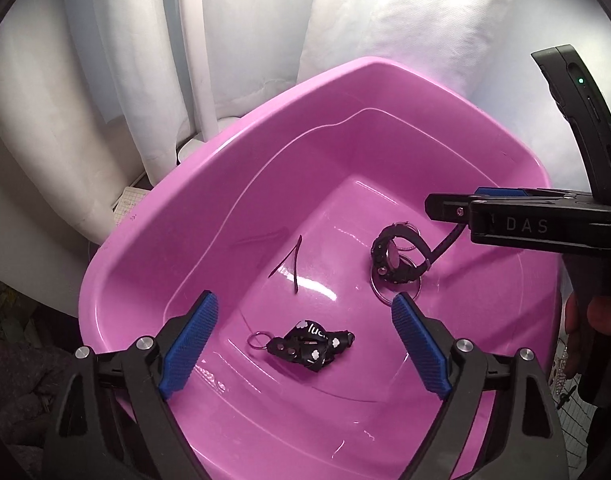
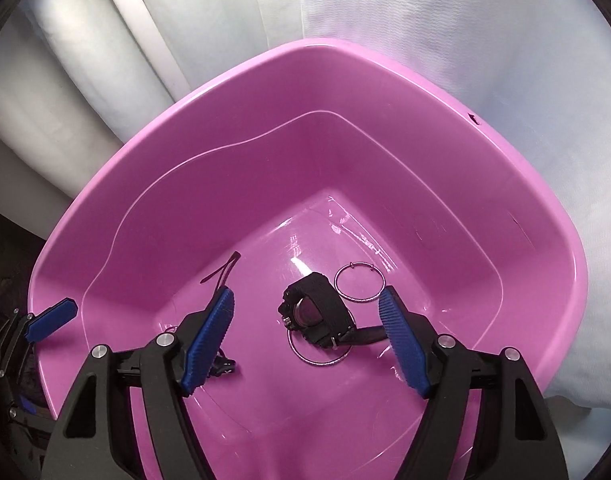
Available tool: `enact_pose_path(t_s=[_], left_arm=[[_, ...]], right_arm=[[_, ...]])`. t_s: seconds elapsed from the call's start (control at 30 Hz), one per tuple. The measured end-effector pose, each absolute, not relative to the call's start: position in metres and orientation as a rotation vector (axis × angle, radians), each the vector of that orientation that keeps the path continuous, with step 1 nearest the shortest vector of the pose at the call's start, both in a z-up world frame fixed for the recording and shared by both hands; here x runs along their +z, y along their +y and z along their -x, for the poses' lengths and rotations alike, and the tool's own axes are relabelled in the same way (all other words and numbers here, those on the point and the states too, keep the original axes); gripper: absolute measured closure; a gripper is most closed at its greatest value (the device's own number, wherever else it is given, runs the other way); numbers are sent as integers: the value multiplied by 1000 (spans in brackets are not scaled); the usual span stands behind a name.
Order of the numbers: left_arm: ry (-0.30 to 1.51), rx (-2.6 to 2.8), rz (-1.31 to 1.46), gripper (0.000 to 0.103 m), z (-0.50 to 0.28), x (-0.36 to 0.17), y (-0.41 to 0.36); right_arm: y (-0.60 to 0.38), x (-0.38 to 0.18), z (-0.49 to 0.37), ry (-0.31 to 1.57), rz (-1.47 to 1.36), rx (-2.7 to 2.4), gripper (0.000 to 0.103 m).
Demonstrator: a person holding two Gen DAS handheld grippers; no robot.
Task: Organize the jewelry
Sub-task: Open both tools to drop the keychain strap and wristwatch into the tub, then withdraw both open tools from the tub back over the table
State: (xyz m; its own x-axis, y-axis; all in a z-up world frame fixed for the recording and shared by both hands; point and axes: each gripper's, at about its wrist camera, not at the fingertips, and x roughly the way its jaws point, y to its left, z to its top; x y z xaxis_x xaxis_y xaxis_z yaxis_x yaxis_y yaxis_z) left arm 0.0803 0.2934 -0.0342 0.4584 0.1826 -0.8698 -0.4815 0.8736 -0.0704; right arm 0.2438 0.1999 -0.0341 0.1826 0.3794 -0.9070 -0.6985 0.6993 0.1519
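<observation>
Both tongs are wide open and hold nothing: your left tongs (image 1: 305, 344) hang over the black strap with a small ring (image 1: 305, 346) at lower centre of that view, and your right tongs (image 2: 307, 344) bracket the black watch (image 2: 315, 316). You have the watch lying on the floor of the pink tub (image 2: 345, 92), across one thin hoop (image 2: 317, 354), with a second hoop (image 2: 359, 283) just beside it. A dark cord (image 1: 291, 260) lies apart, mid-frame. Four pieces sit inside; how many remain outside is not shown.
</observation>
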Motion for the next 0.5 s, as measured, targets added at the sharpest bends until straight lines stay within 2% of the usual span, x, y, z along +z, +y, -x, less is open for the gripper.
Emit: enact_pose_path(t_s=[0.5], left_arm=[[972,456,314,14,-56,-18,292]], right_arm=[[190,-10,-226,1107,300,808,31]])
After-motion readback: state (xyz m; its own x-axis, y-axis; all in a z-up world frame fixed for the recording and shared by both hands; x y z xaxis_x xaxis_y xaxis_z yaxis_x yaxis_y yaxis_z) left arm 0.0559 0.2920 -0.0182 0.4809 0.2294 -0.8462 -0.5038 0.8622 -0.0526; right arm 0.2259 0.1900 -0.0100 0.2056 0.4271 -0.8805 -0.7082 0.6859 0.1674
